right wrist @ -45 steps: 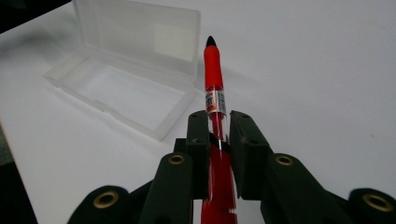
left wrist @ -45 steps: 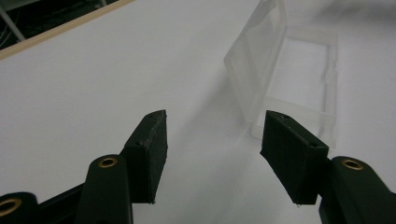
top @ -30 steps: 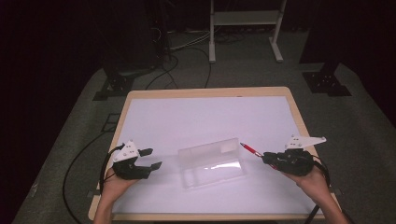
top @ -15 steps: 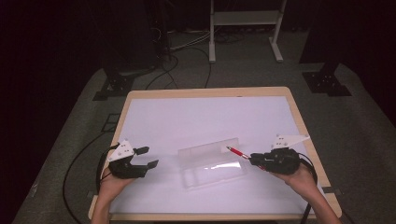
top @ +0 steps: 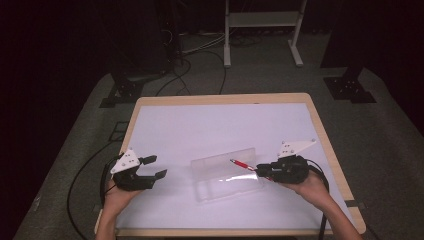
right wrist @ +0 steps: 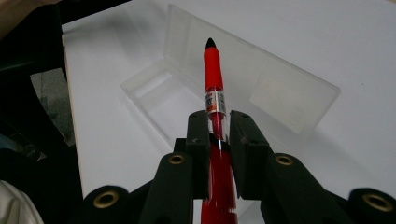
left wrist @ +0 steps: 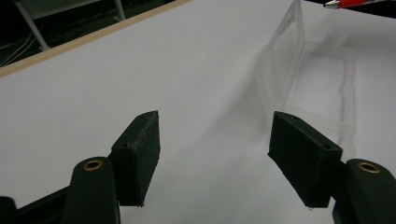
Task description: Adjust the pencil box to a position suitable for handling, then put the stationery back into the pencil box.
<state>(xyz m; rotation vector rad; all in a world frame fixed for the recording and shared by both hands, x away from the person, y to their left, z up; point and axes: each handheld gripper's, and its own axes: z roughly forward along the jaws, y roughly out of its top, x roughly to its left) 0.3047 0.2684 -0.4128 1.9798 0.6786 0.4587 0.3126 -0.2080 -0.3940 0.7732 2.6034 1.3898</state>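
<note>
Clamping a red pen in right gripper jaws, over clear box, left gripper jaws wide, empty.

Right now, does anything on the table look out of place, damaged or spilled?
Nothing stands out. The clear plastic case lies open on the white table, lid up, with no crack that I can see. The right tool holds the red pen above the case. The left tool is open and apart from the case.
</note>
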